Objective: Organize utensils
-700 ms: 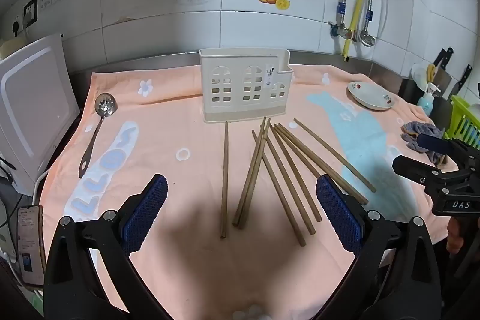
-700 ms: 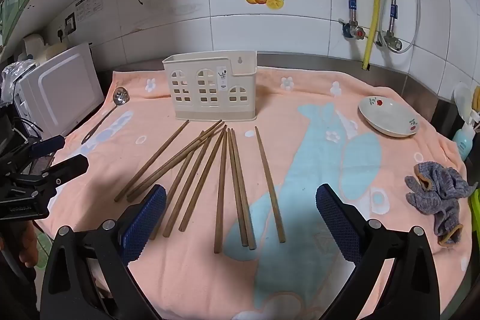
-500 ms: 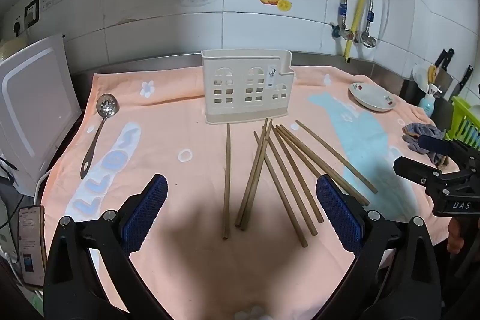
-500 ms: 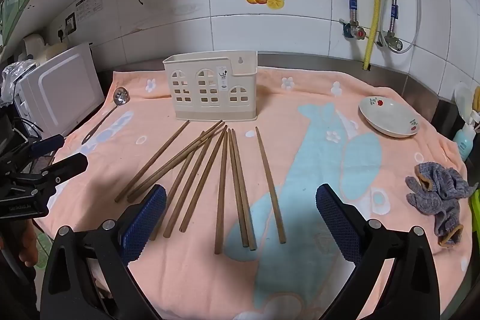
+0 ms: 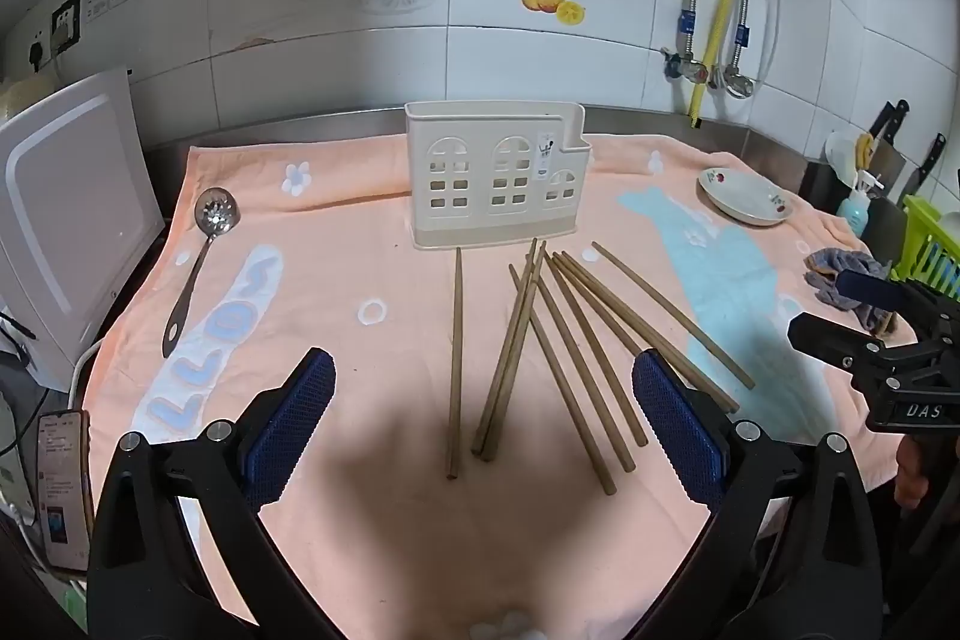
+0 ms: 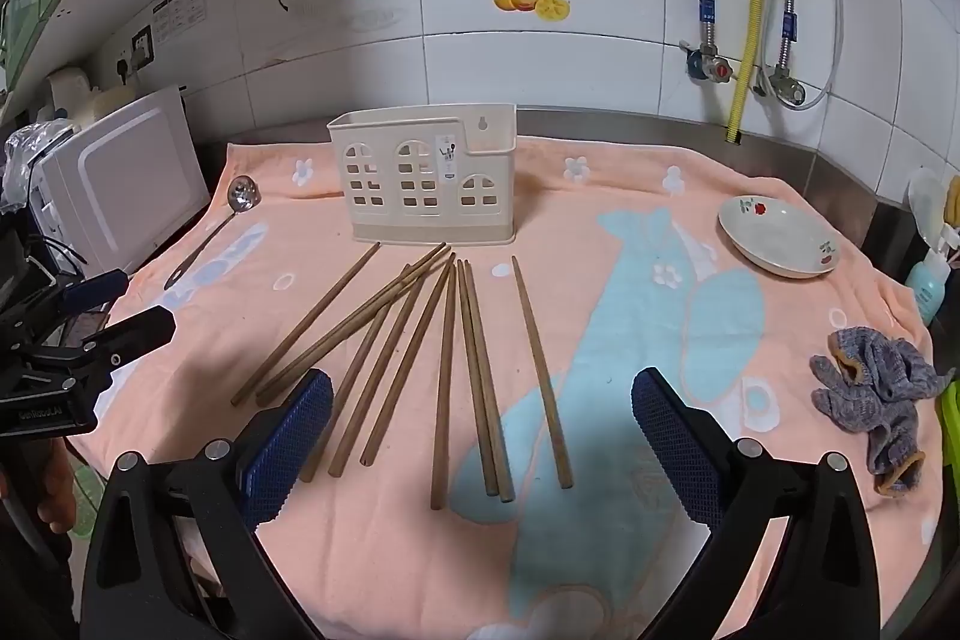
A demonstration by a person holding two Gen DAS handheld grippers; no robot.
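Little changed: only a slight drift of the left wrist view; no utensil touched or shifted.
Chopsticks (image 6: 444, 388): about nine (one partly hidden behind a pad, so the count is uncertain), lying loose and fanned on the peach towel (image 5: 372, 370), far ends just in front of the holder, none inside it.
Utensil holder (image 5: 498, 184): cream plastic, upright at the back of the towel, apparently empty.
Slotted spoon (image 5: 216, 219): flat on the towel's left edge, well apart from the chopsticks.
Left gripper (image 5: 480, 358): spread wide, pinching nothing, tilted down over the near ends of the chopsticks.
Right gripper (image 6: 480, 376): likewise spread wide and empty, aimed down at the right half of the fan.
Against the earlier frame: holder and chopsticks sit a touch lower and further right in the left wrist view, so likely a small nudge of that hand; right wrist view practically identical; same layout of every stick, spoon, dish and cloth.
Meaning for the task: sorting not yet begun, probably the approach before a first pick.
Likely next need: closing in on one chopstick or a neat pair, since crossed sticks may drag their neighbours.
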